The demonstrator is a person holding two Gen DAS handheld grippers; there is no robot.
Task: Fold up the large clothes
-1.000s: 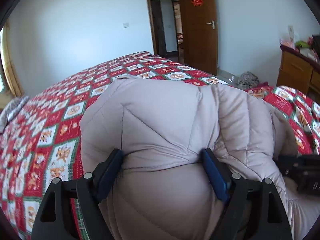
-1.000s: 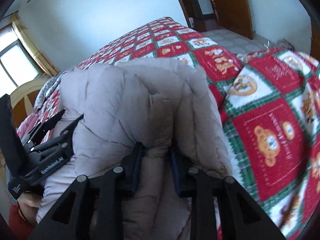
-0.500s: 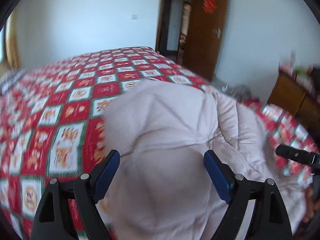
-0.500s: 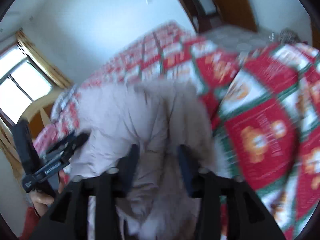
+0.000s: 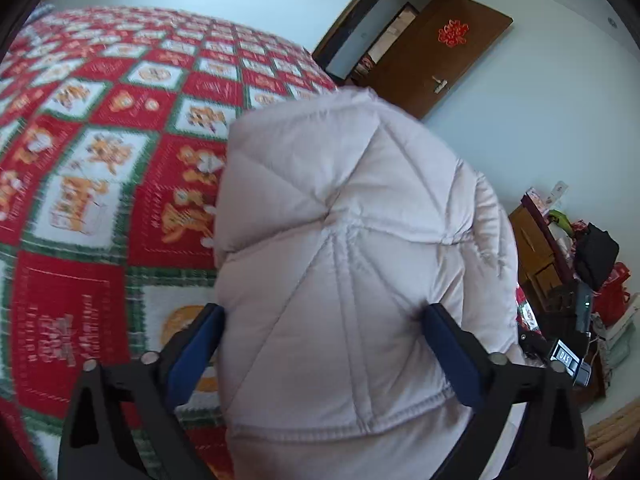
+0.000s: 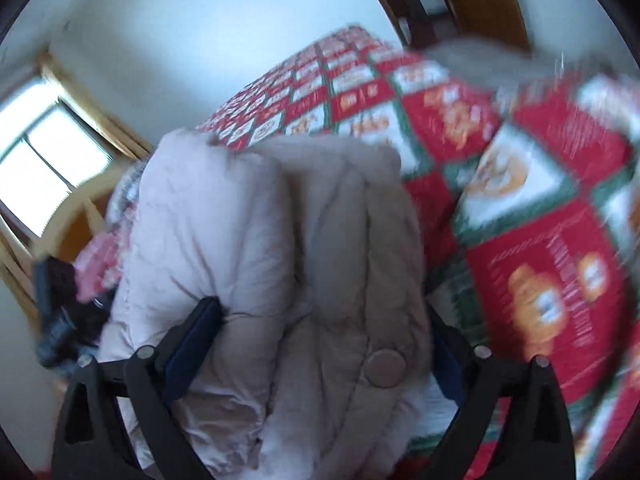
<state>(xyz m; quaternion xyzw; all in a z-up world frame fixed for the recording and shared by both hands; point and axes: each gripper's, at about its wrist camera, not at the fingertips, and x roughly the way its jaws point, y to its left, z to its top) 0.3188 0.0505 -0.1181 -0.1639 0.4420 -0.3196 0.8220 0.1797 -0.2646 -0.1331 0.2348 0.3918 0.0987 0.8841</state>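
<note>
A pale pink quilted puffer jacket [image 5: 340, 208] lies bunched and folded on the bed's red, white and green quilt [image 5: 100, 140]. My left gripper [image 5: 323, 312] straddles the jacket's near end; its jaws are opening wide and the padding fills the gap between the blue pads. In the right wrist view the jacket [image 6: 256, 220] shows a round snap button [image 6: 386, 364]. My right gripper [image 6: 320, 308] also straddles it, its jaws opening, with fabric bulging between the fingers. The right gripper's body [image 5: 568, 356] shows at the lower right of the left wrist view.
The quilt [image 6: 540, 200] covers the whole bed. A brown door [image 5: 432, 52] stands open in the far wall. A wooden dresser [image 5: 536, 248] heaped with bags sits at the right. A window [image 6: 36, 168] and a curved wooden frame [image 6: 72, 216] lie to the left.
My right gripper's jaws went from a tight pinch on a jacket fold to wide apart. The left jaws widened too, and the left view swung and rolled across the jacket.
</note>
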